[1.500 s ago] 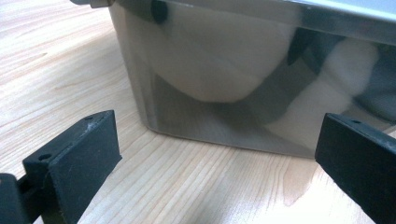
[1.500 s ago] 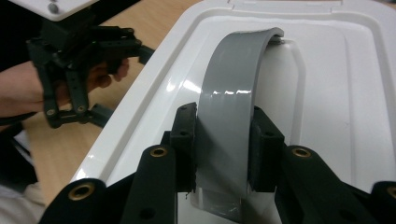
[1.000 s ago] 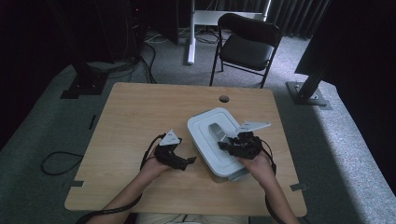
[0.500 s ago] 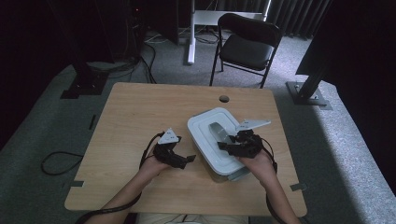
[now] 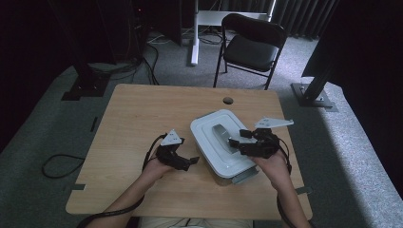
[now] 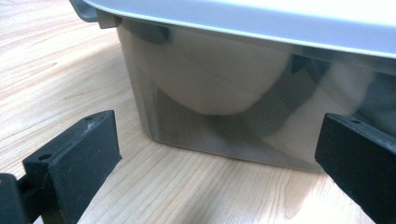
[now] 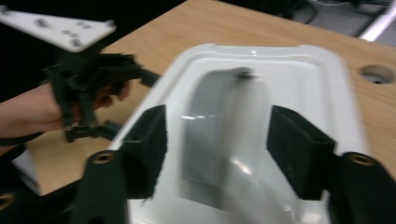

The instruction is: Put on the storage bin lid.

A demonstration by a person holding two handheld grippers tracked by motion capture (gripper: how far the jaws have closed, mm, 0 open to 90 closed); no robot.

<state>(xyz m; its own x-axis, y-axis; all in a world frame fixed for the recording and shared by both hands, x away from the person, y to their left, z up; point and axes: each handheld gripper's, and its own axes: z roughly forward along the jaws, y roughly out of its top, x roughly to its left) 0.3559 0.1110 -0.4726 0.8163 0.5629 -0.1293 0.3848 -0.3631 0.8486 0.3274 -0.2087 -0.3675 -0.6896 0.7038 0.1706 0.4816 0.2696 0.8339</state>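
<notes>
A white-lidded storage box [image 5: 211, 142] with a clear body stands right of centre on the wooden table [image 5: 138, 118]. A grey handle [image 5: 221, 133] lies flat on its lid. My right gripper [image 5: 236, 142] hovers over the lid. In the right gripper view, this gripper [image 7: 217, 149] has its jaws apart on either side of the blurred handle [image 7: 219, 135]; they have just been opening and the pads do not touch it. My left gripper [image 5: 190, 161] rests at the box's left side. In the left gripper view, this gripper [image 6: 219, 154] stands open, facing the box's clear wall [image 6: 243, 93].
A grey latch [image 5: 244, 176] sticks out at the box's near end. A round cable hole [image 5: 228, 100] sits near the table's far edge. A black chair [image 5: 252, 47] stands behind the table. Bare tabletop spreads to the left.
The right gripper has lifted slightly off the lid and its jaws have spread apart from the handle. The left gripper and the box have stayed put.
</notes>
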